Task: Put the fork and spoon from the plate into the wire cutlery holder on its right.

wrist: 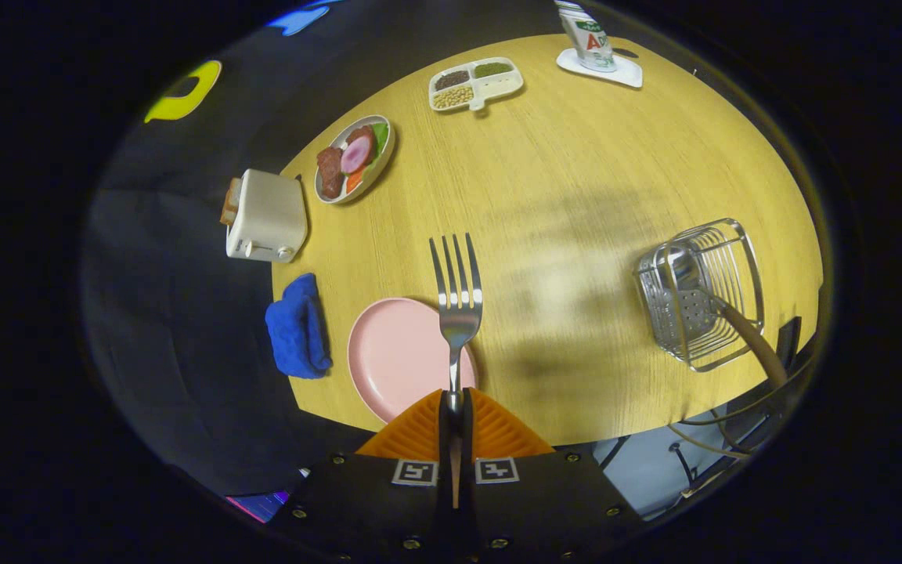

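claw clamped tight on the handle of the silver metal fork, both fingers pressing it, tines pointing forward and raised above the round wooden tabletop. fork head overlaps the far edge of the round pink plate, which sits just ahead of the fingers, slightly left. wooden-handled metal spoon already stands bowl-down in the silver wire cutlery holder, well to the right of the plate. blue cloth just left of plate. beyond: white toaster, plate of toy food, white divided tray of beans, carton on a white coaster.
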### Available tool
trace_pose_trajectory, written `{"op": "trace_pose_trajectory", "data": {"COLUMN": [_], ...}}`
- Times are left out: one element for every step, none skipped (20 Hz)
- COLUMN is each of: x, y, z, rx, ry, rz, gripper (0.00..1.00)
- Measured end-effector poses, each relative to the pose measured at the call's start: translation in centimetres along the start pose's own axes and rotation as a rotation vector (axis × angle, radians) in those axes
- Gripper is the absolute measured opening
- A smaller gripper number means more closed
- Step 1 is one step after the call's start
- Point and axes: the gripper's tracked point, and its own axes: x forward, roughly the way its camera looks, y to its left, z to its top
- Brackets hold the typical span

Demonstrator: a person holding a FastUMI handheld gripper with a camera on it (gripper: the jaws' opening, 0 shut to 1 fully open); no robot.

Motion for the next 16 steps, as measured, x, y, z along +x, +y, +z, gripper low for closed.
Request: {"op": "trace_pose_trajectory", "data": {"x": [-0.5,-1.0,-1.5,-2.0,-2.4,-2.8,-3.2,-3.6,-3.8,-4.1,-4.3,-4.5,-4.6,-4.5,-4.6,-4.8], "y": [-0.9,-1.6,-2.4,-3.3,-4.0,-4.8,-5.7,-6.5,-7.3,-8.0,-8.7,-9.2,-9.8,-10.3,-10.7,-11.1], "z": [0.2,0.4,0.4,0.4,0.6,0.6,0.5,0.4,0.4,0.3,0.2,-0.1,-0.2,-0.2,-0.3,-0.2], "rx": [0.009,0.02,0.032,0.041,0.051,0.056,0.062,0.071,0.08,0.085,0.092,0.098,0.106,0.116,0.121,0.126], "ry": [-0.006,-0.01,-0.011,-0.01,-0.011,-0.009,-0.005,0.001,0.003,0.009,0.016,0.026,0.038,0.048,0.061,0.066], "rz": [-0.008,-0.014,-0.017,-0.023,-0.029,-0.036,-0.044,-0.05,-0.058,-0.067,-0.072,-0.076,-0.082,-0.086,-0.089,-0.093], "gripper": [0.03,0.03,0.03,0.03,0.03,0.03,0.03,0.03,0.03,0.03,0.03,0.03,0.03,0.03,0.03,0.03]}}
